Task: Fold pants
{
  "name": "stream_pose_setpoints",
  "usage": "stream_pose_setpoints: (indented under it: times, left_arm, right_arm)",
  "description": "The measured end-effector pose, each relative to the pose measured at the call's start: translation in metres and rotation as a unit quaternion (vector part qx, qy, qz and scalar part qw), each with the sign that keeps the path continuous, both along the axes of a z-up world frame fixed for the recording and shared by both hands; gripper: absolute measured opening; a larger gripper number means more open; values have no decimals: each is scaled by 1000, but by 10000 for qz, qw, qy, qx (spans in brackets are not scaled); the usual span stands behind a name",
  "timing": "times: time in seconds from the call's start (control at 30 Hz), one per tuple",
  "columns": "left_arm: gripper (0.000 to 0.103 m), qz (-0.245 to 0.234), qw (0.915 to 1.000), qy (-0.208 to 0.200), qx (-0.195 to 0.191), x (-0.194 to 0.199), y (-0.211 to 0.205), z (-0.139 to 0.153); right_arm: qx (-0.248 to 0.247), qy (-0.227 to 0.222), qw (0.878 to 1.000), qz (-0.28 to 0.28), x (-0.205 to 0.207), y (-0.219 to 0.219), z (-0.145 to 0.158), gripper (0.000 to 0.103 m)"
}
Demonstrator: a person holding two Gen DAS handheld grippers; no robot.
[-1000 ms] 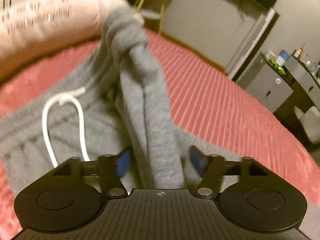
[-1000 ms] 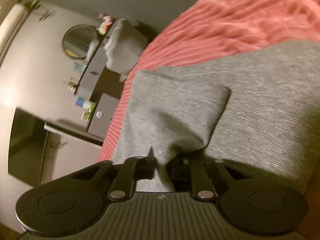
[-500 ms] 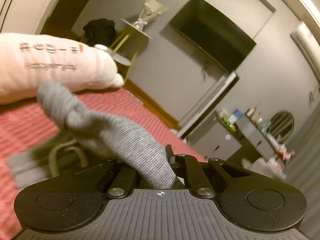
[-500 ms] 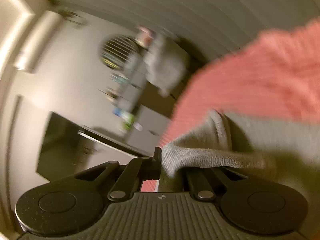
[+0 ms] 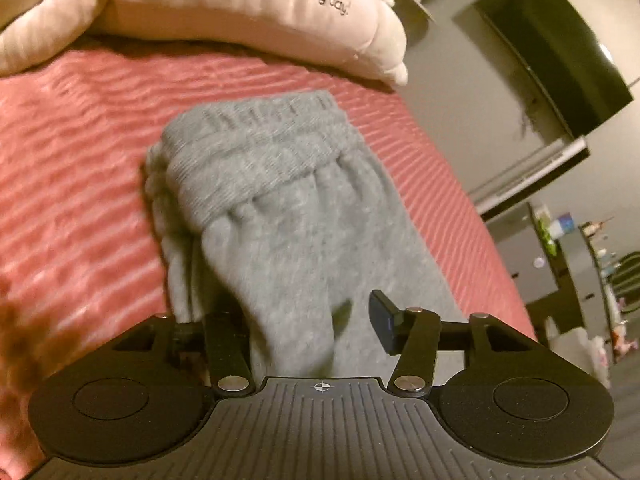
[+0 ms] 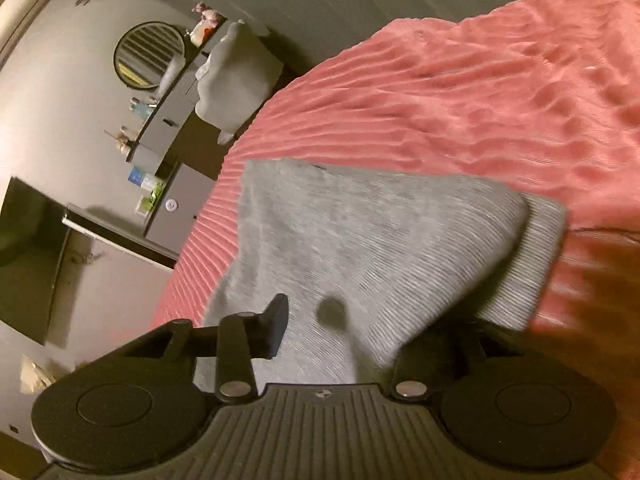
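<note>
Pants lie folded on the bed ahead of both spread tongs, left and right; folding appears nearly complete.

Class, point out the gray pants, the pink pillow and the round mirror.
gray pants (image 5: 296, 216), left wrist view, below the waistband.
pink pillow (image 5: 224, 8), left wrist view, printed side.
round mirror (image 6: 149, 55), right wrist view, glass centre.

Gray fabric of the pants covers the left finger of the left gripper and the right finger of the right gripper, the near end of the pants is motion-blurred in both views, and the cream pillow runs off the top edge.
</note>
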State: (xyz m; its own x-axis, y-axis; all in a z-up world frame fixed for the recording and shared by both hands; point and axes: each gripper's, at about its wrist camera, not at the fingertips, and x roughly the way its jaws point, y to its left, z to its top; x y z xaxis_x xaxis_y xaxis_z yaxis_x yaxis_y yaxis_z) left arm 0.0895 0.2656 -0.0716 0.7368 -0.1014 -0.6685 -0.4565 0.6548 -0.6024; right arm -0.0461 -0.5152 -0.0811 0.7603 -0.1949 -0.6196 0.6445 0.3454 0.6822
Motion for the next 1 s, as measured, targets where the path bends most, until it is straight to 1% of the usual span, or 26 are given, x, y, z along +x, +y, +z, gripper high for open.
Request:
stream_pose_setpoints:
  times: [0.03,0.07,0.1,0.13,0.17,0.2,0.27,0.3,0.33,0.37,0.4,0.43,0.47,0.5,0.53,0.57,0.6,0.67,0.7,0.73,0.77,0.8,0.87,0.9,0.97,1.0]
  left_arm:
    - [28,-26,9999,106,102,5,-1,2]
    - [13,-88,9996,127,257,9,-2,7]
    - [14,-116,9993,-39,352,7,-4,12]
    - [14,-128,9984,-412,376,1,-4,18]
    - [14,-163,9967,-686,411,-4,-5,21]
    - [14,-183,9952,-799,542,-8,-5,21]
    - [15,-203,9937,-510,979,-11,-3,16]
    - [18,-209,9932,-239,1118,-10,-3,7]
    - [23,-197,9928,73,1178,-9,-2,-4]
    - [26,-184,9929,237,1149,-10,-1,-12]
    - [29,-109,9941,129,1074,-14,0,-15]
    - [30,-49,9948,60,1014,-15,1,-15]
    - [39,-29,9955,83,940,-17,2,-12]
    - [53,-45,9960,109,885,-19,1,-6]
    - [62,-53,9959,137,896,-22,3,1]
    - [76,30,9943,225,1039,-22,2,10]
    - [88,260,9901,345,1334,-24,-3,21]
    - [94,772,9727,489,2131,-31,-13,42]
    - [94,862,9661,375,2405,-35,-22,53]
    - [94,749,9648,118,2516,-35,-31,61]
    - [95,422,9655,-181,2563,-34,-48,69]
    - [96,71,9653,-336,2587,-29,-66,72]
    - [96,-791,9604,-468,2632,-15,-111,72]
    - [96,-1217,9570,-508,2584,-4,-137,66]
    - [95,-1921,9491,-385,2466,13,-187,51]
    - [92,-2263,9435,-317,2400,22,-212,42]
  right_arm:
    - [-85,152,9998,49,3,-1,2,26]
    - [-235,371,9989,140,12,0,7,3]
    - [-403,509,9976,255,19,4,13,4]
    - [-623,474,9963,353,21,7,22,4]
    - [-824,169,9956,422,17,11,33,4]
    - [-913,-264,9945,438,10,11,42,4]
    - [-1038,-938,9894,400,-4,12,52,3]
    - [-1216,-934,9875,361,-10,13,54,3]
    - [-1353,-772,9872,346,-11,12,51,4]
    - [-1511,-432,9869,377,-9,11,43,4]
    - [-1677,90,9850,399,-5,11,33,4]
    - [-1827,845,9788,389,1,10,22,8]
    - [-1852,1570,9691,444,6,8,10,9]
    - [-1909,1566,9680,447,1,9,7,9]
    - [-1993,1454,9686,315,-6,11,10,13]
    - [-2145,1554,9642,140,-10,14,17,28]
    - [-2339,1719,9569,-12,-11,17,23,32]
    - [-2824,2052,9361,-422,-10,25,40,48]
    - [-3029,2011,9302,-499,-8,31,48,48]
    - [-3167,1859,9291,-433,-6,37,53,48]
    - [-3284,1619,9303,-200,3,47,59,48]
    - [-3352,1460,9307,93,13,58,62,48]
    - [-3452,1179,9241,1141,48,97,60,48]
    - [-3454,1043,9168,1711,66,119,55,48]
    - [-3379,734,8935,2866,98,166,44,47]
    - [-3334,591,8825,3265,109,185,39,46]
